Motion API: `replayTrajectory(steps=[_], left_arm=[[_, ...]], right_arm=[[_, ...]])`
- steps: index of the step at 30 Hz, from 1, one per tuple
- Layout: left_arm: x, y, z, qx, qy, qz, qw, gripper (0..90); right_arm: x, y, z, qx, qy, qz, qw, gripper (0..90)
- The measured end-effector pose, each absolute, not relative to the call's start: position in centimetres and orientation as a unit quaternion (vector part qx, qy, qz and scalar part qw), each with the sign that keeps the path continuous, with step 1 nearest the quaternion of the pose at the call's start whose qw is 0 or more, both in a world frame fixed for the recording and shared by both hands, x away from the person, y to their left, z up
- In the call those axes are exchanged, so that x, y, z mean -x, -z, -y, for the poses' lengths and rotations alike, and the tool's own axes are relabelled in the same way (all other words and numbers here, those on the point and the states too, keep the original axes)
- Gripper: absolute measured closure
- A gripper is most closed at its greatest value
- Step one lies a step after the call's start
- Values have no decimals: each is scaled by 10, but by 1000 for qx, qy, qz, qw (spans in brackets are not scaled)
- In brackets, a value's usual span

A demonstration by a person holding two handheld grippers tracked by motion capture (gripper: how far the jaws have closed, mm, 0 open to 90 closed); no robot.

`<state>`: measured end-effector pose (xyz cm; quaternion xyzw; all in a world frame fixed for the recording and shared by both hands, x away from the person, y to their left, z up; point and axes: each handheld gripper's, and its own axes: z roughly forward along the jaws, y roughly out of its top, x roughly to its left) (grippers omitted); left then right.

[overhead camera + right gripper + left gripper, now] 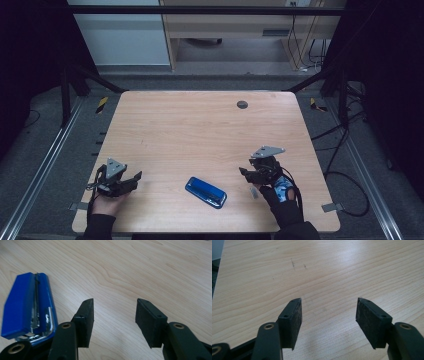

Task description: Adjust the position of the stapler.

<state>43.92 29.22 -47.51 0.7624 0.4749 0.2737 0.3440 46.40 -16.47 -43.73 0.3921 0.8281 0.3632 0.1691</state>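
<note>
From the high view, the blue stapler (pixel 205 192) lies flat near the table's (pixel 200 125) front edge, the right gripper (pixel 250 175) just to its right, the left gripper (pixel 131 181) well off to its left. Left gripper view: jaws wide apart over bare wood, holding nothing. Right gripper view: jaws equally wide and empty, stapler (pixel 27 307) just beside them – looks like the approach, and next it must swing over to straddle the stapler

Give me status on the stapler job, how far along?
Nothing looks done yet. The blue stapler lies flat on the table, untouched. Both tongs are open and empty: left tongs off to the side, right tongs nearest the stapler. Grasping it is still ahead.
</note>
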Motion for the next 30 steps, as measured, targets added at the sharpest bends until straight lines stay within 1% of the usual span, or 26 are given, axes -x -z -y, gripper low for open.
replayTrajectory(steps=[6, 7, 10, 19, 20, 22, 26, 30], left_arm=[[-439, 476, -292, -764, -271, -476, 342, 375], [-439, 477, -291, -764, -271, -476, 341, 374], [-439, 476, -290, -766, -271, -473, 340, 374], [-439, 477, -290, -768, -271, -471, 339, 374], [-439, 477, -290, -768, -269, -472, 339, 373], [-439, 477, -291, -769, -270, -471, 338, 373], [-439, 477, -290, -770, -269, -470, 338, 373], [-439, 477, -290, -771, -269, -468, 337, 373]], right_arm=[[-463, 429, 153, -373, -370, -834, 166, 478], [-463, 425, 147, -367, -373, -838, 154, 474], [-462, 421, 139, -357, -375, -843, 146, 456], [-461, 406, 102, -314, -356, -871, 127, 464], [-462, 403, 93, -304, -345, -880, 118, 466], [-462, 403, 90, -300, -340, -884, 113, 467], [-463, 397, 73, -285, -322, -898, 88, 461], [-463, 397, 66, -279, -317, -903, 77, 457]])
